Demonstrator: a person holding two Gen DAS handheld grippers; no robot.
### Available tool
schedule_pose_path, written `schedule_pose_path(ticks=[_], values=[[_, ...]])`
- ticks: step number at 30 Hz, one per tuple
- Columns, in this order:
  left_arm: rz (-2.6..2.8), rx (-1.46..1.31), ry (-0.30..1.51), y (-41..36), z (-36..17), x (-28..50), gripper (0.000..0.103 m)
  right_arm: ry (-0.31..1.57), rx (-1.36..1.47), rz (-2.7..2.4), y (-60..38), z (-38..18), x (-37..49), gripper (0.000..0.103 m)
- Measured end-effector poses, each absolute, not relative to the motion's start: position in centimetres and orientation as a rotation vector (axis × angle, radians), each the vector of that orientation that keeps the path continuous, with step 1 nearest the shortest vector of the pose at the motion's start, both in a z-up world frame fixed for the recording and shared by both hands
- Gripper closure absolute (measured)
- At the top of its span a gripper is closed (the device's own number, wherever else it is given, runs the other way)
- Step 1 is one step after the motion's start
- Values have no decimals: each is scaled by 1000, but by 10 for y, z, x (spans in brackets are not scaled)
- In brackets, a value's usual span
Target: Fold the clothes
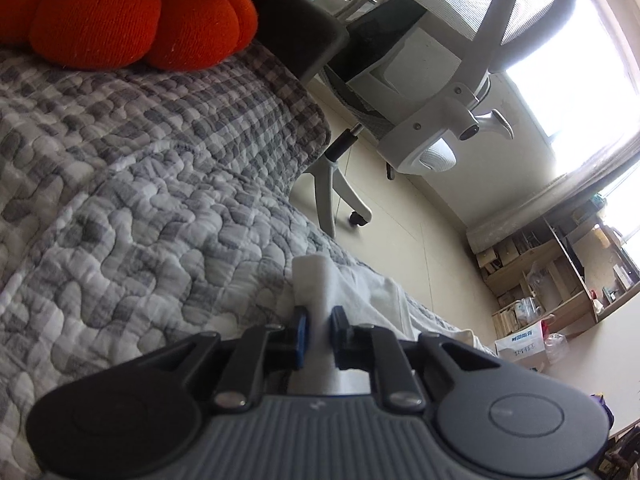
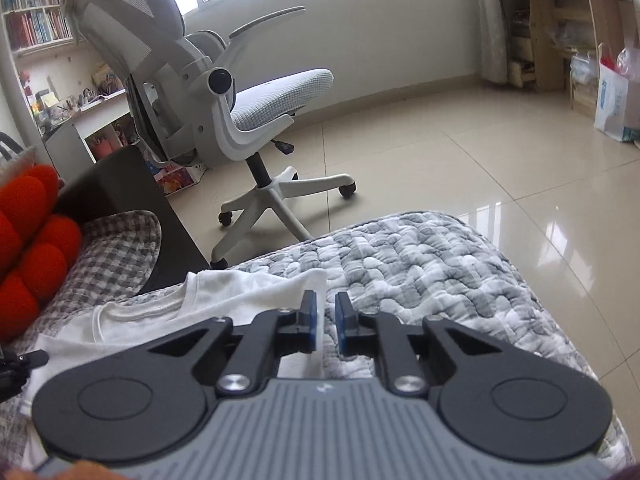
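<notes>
- White shirt [image 2: 208, 296] is lying on the grey quilt [image 2: 420, 264], its edge passing between the parted fingers of the right gripper [image 2: 323, 312].
- Left gripper [image 1: 319, 322] is clamping a fold of the shirt.
- Beyond, an office chair [image 2: 224, 92] is standing on the tiled floor [image 2: 460, 152].

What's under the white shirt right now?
The white shirt lies on the grey checked quilt, which shows all around it. Whatever sits beneath the quilt, and beneath the shirt's covered middle, is hidden.
</notes>
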State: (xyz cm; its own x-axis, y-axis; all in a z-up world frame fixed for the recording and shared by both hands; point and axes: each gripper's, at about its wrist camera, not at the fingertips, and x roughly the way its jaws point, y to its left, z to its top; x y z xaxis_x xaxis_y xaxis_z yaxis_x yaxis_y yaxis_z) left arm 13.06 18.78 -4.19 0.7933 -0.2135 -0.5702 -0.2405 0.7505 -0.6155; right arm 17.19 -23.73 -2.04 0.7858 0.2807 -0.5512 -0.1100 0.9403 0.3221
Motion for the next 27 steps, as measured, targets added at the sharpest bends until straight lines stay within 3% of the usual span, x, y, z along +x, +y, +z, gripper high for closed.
schedule_pose_path(ticks=[8, 9, 10, 18, 21, 23, 27], values=[[28, -707, 670, 183, -41, 131, 86, 649, 225, 265, -223, -23, 172, 87], [33, -699, 669, 181, -41, 131, 86, 658, 184, 263, -218, -24, 172, 89], [36, -688, 667, 180, -40, 131, 86, 658, 130, 250, -212, -26, 172, 97], [39, -733, 652, 186, -43, 129, 93, 432, 65, 238, -201, -2, 153, 100], [39, -747, 648, 187, -44, 128, 92, 519, -19, 202, -196, -19, 163, 100], [34, -739, 651, 186, -43, 129, 91, 597, -56, 183, -196, -35, 170, 100], [33, -744, 647, 187, -37, 127, 82, 582, -2, 165, -204, -28, 167, 97]])
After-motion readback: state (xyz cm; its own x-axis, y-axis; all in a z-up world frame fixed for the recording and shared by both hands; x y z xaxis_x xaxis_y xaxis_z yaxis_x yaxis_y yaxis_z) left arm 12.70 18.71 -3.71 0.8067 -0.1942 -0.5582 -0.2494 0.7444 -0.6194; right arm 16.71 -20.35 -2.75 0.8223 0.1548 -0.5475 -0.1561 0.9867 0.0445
